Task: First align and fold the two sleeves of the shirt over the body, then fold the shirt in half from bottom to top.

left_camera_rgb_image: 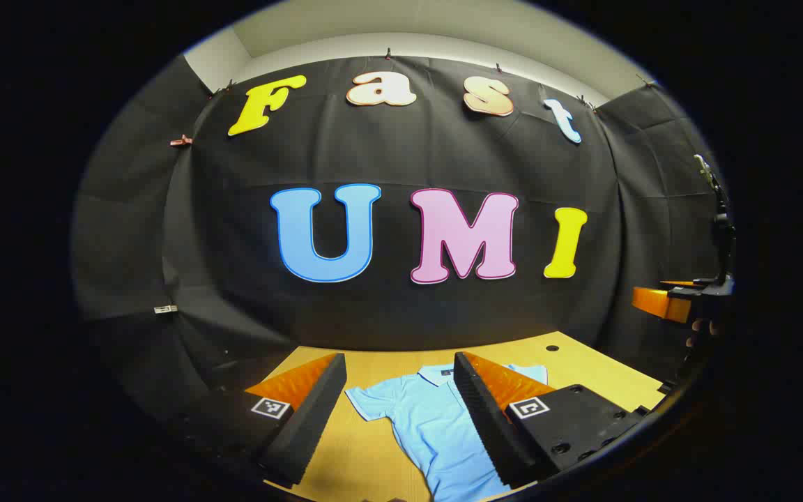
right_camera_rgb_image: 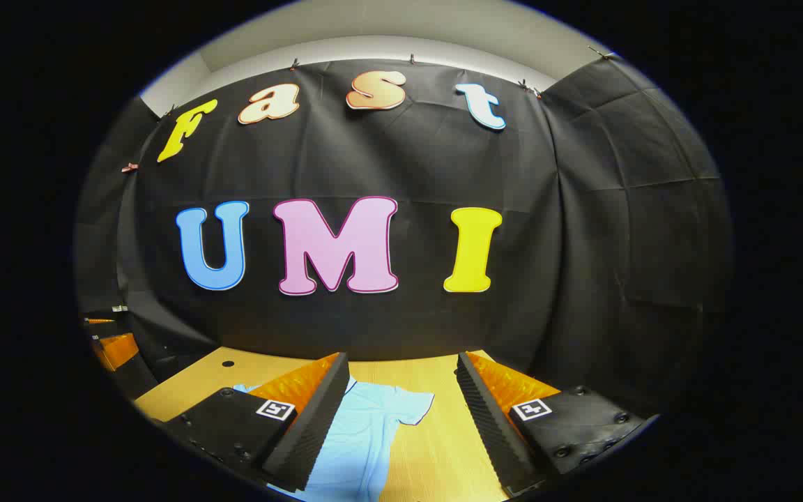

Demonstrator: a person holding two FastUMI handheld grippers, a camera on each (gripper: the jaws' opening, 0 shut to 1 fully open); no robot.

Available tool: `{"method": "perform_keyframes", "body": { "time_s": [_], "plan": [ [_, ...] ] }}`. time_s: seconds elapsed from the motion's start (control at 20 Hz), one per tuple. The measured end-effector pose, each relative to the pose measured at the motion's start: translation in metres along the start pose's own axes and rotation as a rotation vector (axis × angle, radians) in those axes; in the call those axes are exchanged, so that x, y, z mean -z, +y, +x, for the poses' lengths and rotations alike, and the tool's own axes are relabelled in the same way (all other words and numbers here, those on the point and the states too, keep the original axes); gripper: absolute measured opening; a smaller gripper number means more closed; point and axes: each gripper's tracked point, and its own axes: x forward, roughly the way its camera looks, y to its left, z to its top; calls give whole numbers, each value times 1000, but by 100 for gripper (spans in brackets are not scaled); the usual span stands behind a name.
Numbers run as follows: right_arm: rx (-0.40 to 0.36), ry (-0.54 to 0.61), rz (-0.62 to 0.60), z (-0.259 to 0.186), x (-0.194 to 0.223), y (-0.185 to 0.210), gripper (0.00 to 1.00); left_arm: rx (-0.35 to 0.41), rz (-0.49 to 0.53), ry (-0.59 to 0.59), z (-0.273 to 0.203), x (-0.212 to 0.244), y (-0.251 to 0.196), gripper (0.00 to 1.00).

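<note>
My left gripper [left_camera_rgb_image: 398, 411] stands wide open, holding nothing, above the shirt [left_camera_rgb_image: 436, 425], whose collar sits near twelve o'clock of the gap and one sleeve [left_camera_rgb_image: 366, 403] reaches toward nine. My right gripper [right_camera_rgb_image: 398, 418] is equally spread and empty, the other sleeve [right_camera_rgb_image: 412, 408] between its fingers and the body running down to seven. The shirt lies flat on the table [left_camera_rgb_image: 583, 366], unfolded. I'd lower each gripper to its sleeve's outer hem, pinch only that layer, then carry both inward together.
</note>
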Motion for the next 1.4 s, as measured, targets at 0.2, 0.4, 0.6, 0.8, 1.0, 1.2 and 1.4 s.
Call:
{"method": "perform_keyframes", "body": {
  "time_s": [0.2,0.4,0.6,0.8,1.0,1.2,1.4],
  "plan": [
    [-22,-2,-39,0,3,8,96,-2,-20,21,4,8,-2,98],
    [-35,13,-51,0,10,16,97,-1,-9,19,9,8,-2,98],
    [-44,15,-62,0,13,19,97,11,-1,14,11,5,-6,98],
    [-43,21,-60,4,15,17,97,19,-4,21,14,6,-10,98],
    [-74,62,-79,22,32,19,97,13,-4,22,18,3,-13,98],
    [-112,106,-102,56,52,20,97,-8,-11,11,26,-7,-14,98],
    [-135,153,-179,112,85,8,97,-51,4,24,42,-6,-11,98]
  ]
}}
